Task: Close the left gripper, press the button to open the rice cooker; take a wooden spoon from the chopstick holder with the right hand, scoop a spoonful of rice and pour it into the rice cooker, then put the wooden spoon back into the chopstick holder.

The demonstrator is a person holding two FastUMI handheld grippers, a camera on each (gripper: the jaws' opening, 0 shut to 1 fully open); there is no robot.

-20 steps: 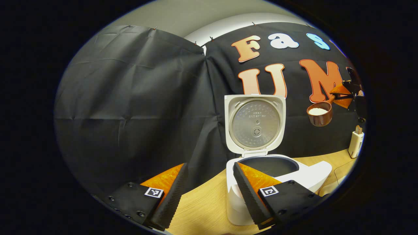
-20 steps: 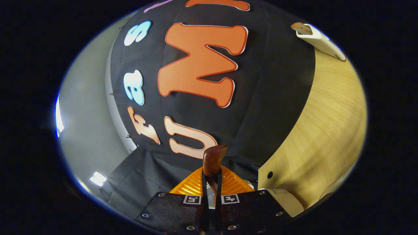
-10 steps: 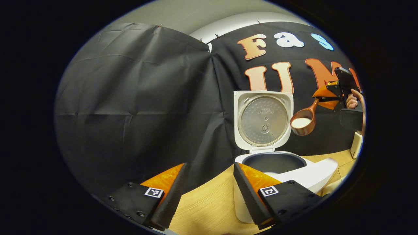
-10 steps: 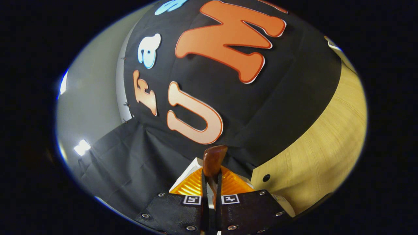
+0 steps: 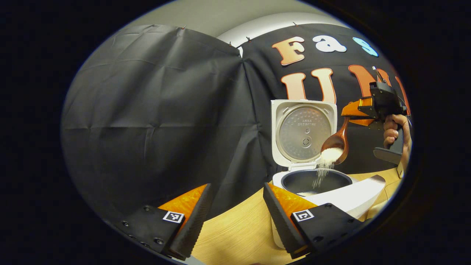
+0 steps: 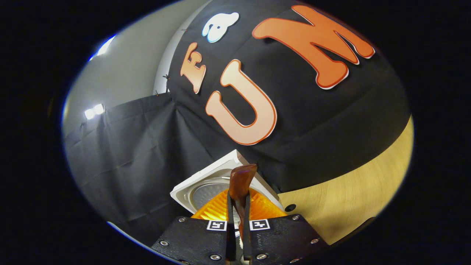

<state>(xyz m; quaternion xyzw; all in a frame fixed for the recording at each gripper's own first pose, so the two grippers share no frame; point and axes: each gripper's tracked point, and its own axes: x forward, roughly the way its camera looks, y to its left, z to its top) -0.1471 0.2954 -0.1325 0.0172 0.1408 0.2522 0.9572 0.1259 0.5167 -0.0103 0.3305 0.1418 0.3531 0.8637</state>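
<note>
Clamping wooden spoon [image 6: 241, 180], fingers [image 6: 231, 221] together.

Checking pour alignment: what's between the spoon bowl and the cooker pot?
Left gripper view: only a falling stream of rice between the wooden spoon and the rice cooker pot; no obstruction.

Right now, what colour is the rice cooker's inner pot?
Dark grey inner pot, inside the white rice cooker; the left gripper view shows it best.

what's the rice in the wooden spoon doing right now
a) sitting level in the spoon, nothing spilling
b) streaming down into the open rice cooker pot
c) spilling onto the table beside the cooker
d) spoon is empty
b: in the left gripper view the wooden spoon is tilted and rice streams down from it into the pot of the open rice cooker, whose lid stands upright.
</note>
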